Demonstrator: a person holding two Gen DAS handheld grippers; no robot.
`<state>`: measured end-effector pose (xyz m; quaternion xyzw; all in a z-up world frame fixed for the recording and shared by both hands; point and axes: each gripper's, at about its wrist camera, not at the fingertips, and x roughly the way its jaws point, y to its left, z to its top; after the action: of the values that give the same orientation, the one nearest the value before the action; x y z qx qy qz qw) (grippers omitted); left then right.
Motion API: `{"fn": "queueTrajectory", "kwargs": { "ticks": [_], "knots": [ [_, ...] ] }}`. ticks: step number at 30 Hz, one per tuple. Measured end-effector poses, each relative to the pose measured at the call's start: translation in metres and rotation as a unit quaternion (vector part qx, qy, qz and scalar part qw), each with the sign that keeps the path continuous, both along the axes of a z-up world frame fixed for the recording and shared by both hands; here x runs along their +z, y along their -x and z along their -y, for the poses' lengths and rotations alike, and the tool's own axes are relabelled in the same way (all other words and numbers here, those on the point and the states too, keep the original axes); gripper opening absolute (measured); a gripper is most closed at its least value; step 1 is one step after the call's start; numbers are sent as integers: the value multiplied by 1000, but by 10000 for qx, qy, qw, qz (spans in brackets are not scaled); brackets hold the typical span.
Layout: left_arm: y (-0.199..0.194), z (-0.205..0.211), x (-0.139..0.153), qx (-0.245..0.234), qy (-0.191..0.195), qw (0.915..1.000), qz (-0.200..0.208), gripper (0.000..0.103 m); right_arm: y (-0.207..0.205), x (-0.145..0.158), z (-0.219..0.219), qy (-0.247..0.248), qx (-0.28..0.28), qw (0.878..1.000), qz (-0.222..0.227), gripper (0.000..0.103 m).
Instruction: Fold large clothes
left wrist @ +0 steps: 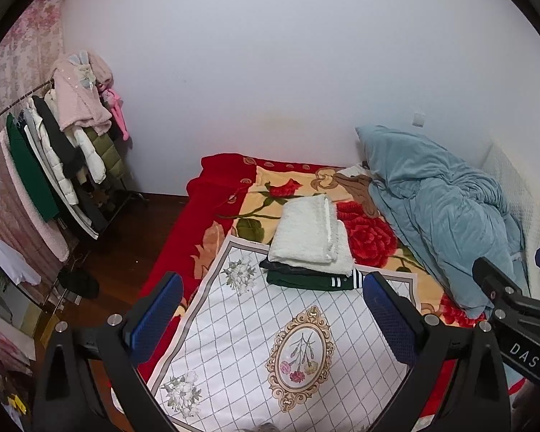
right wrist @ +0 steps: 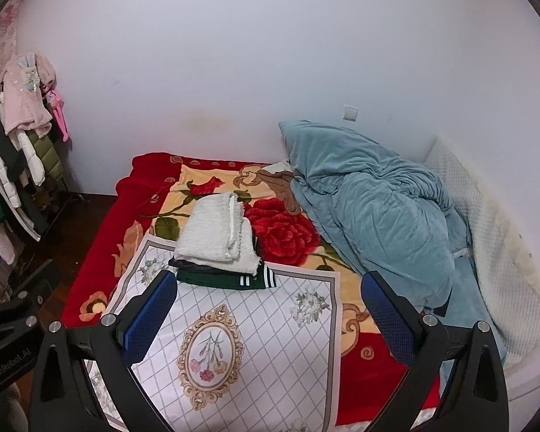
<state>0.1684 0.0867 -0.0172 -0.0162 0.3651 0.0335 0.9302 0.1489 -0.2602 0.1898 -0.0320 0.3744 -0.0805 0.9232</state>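
Above the bed: both grippers are held clear of the cloth
Left gripper point(left wrist: 271, 309): jaws spread, nothing gripped
Right gripper point(right wrist: 268, 309): jaws spread, nothing gripped
Folded clothes point(left wrist: 311, 248): stacked, white knit on dark green, at the far edge of the patterned white sheet point(left wrist: 241, 342)
Blue duvet point(right wrist: 374, 208): bunched by the wall

Two matching black handheld grippers with blue finger pads.

The left gripper point(left wrist: 271, 309) and right gripper point(right wrist: 270, 306) are each showing triangular black frames, silver round screws at the joints, and textured blue pads; white lettering is showing on both bodies.
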Motion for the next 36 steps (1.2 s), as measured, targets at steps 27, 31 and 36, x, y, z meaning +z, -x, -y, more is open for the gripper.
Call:
{"fn": "queueTrajectory", "kwargs": {
  "ticks": [27,31,36],
  "knots": [
    [9,-3,12,40,40,9999,148,102,-7,8,7,-32,143,9998,97,103],
    [9,-3,12,41,41,9999,141,102,-10,9,10,-34,161,9998,99,103],
    [10,-3,17,47,51,9998,174,102,-6,10,9,-81,171,9998,57,103]
  ]
}}
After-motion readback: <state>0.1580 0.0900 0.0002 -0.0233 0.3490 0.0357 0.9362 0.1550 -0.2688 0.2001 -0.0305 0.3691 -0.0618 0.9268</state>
